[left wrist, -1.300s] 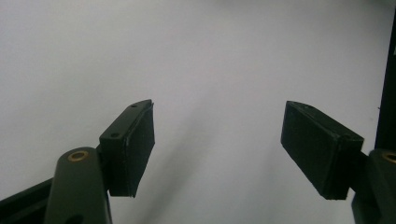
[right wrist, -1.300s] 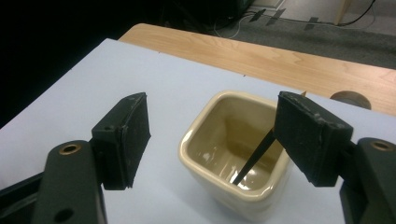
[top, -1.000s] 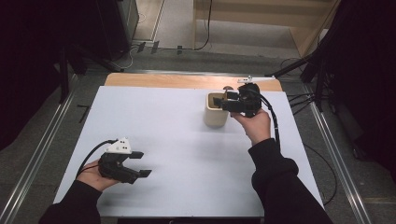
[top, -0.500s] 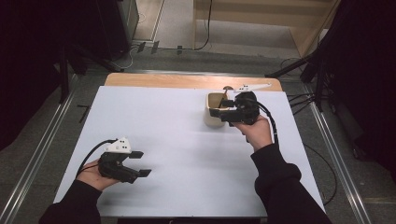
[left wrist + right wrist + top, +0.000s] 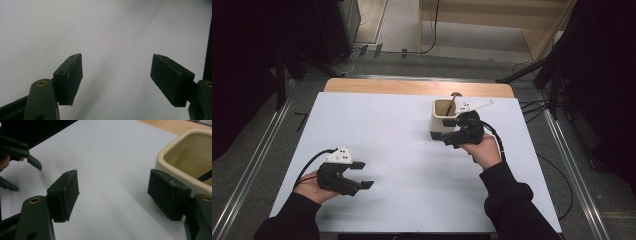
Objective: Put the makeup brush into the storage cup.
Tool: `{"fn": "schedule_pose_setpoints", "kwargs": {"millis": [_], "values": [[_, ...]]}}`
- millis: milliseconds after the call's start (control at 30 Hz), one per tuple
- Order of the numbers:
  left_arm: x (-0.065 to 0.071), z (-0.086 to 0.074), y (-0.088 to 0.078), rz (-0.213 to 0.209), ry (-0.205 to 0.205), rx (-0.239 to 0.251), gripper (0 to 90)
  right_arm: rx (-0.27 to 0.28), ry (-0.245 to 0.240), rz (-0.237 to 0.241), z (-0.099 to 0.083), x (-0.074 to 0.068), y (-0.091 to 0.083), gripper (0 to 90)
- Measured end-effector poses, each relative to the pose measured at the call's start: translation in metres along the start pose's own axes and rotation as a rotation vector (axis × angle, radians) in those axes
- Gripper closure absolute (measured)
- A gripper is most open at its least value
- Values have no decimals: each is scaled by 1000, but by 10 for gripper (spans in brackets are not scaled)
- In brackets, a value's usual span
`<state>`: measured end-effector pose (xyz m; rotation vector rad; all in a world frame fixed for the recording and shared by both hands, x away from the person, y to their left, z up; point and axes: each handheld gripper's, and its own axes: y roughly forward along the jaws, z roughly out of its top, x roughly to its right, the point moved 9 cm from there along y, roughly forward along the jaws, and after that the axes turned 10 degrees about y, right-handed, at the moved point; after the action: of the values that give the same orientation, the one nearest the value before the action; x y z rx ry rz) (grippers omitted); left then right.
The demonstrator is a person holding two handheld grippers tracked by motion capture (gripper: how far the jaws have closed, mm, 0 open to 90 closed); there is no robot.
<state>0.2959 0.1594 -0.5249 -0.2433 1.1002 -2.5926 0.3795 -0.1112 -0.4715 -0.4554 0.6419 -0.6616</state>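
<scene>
A cream square cup [image 5: 441,116] stands on the white table top [image 5: 402,150] right of the middle, with a dark stick [image 5: 451,104] leaning inside it. My right gripper [image 5: 443,131] hovers at the cup's near side and points left. It is open, its jaws have just been opening further, and nothing is between them. In the right gripper view the right gripper [image 5: 113,197] shows bare table in its gap, with the cup [image 5: 185,152] just beyond the right-hand pad. My left gripper [image 5: 364,174] rests open at the near left, and the left gripper [image 5: 116,80] holds nothing.
A strip of bare wood [image 5: 412,87] runs along the table's far edge. Metal rails [image 5: 259,155] flank the table on both sides, and a black cable [image 5: 552,165] trails off the right side. The left gripper's fingers [image 5: 35,163] show far off in the right gripper view.
My right gripper has come down from over the cup toward the person, to the cup's near side. The left gripper has stayed where it was.
</scene>
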Motion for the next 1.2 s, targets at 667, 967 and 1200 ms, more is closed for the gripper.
{"fn": "schedule_pose_setpoints", "kwargs": {"millis": [667,967,1200], "values": [[-1,0,1,-1,4,-7,267,8,-71,7,-33,-15,0,221],[-1,0,1,3,10,4,267,-1,-73,12,-53,-13,-5,213],[-1,0,1,4,5,5,266,-12,-80,20,-65,-13,-8,214]]}}
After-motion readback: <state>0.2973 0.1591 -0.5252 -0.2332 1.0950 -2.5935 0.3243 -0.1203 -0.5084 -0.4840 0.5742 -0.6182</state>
